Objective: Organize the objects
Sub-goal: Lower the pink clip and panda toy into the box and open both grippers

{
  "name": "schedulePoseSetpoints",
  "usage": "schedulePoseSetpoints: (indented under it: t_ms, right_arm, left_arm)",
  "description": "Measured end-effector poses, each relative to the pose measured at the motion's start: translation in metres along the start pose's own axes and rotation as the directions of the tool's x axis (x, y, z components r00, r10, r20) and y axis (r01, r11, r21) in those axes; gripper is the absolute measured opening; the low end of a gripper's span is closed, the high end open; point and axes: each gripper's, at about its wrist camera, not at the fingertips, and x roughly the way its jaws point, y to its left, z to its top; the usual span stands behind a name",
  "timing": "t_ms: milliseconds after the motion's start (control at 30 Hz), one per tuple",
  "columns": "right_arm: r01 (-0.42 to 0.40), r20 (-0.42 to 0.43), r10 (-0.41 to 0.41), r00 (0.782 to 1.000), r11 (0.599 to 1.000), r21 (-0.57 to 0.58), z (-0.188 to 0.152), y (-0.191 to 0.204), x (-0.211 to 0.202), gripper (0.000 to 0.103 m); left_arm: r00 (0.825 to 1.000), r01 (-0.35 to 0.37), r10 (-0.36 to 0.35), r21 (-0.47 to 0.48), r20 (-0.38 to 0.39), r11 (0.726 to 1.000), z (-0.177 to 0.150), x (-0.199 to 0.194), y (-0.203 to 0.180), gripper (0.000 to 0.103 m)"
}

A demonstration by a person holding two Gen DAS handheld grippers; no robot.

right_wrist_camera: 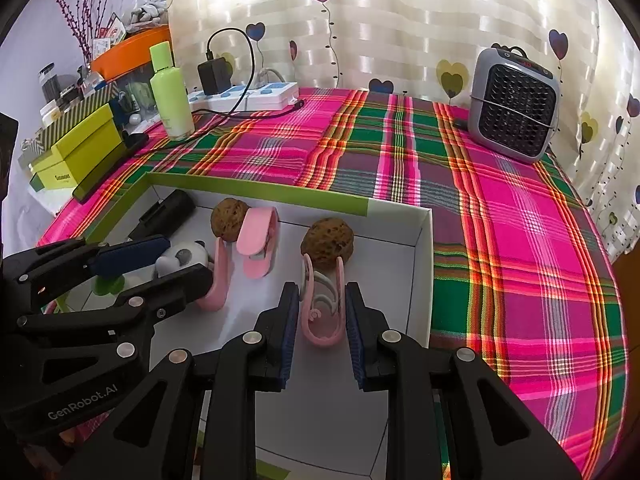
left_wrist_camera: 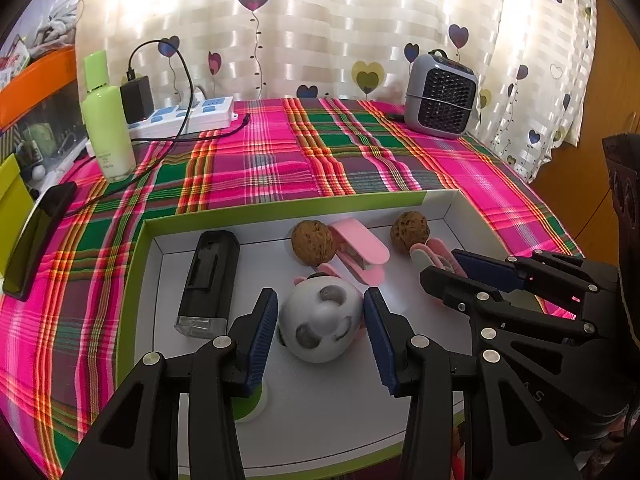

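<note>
A white box with a green rim lies on the plaid cloth. In it are a black oblong device, two walnuts and a pink stapler-like clip. My left gripper is shut on a grey-and-white panda toy, pads against both its sides, above a green base. My right gripper is shut on a pink hair claw clip, just in front of the right walnut. Another pink clip lies beside the panda.
Behind the box the cloth carries a green bottle, a white power strip with a black charger and a grey fan heater. A dark phone lies at the left edge. Yellow-green boxes are stacked far left.
</note>
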Motion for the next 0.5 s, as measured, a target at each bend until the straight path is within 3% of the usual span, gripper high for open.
schedulePoseSetpoints:
  t_ms: [167, 500]
  right_arm:
    - [-0.014, 0.005, 0.014, 1.000, 1.000, 0.005, -0.0005, 0.0006, -0.0011, 0.034]
    - [-0.002, 0.011, 0.002, 1.000, 1.000, 0.016, -0.0034, 0.0026, -0.0071, 0.036]
  left_arm:
    - [1.000, 0.001, -0.001, 0.000, -0.002, 1.000, -0.0010, -0.0005, 0.0003, 0.044]
    - [1.000, -0.002, 0.002, -0.002, 0.005, 1.000, -0.0047, -0.0092, 0.0016, 0.046]
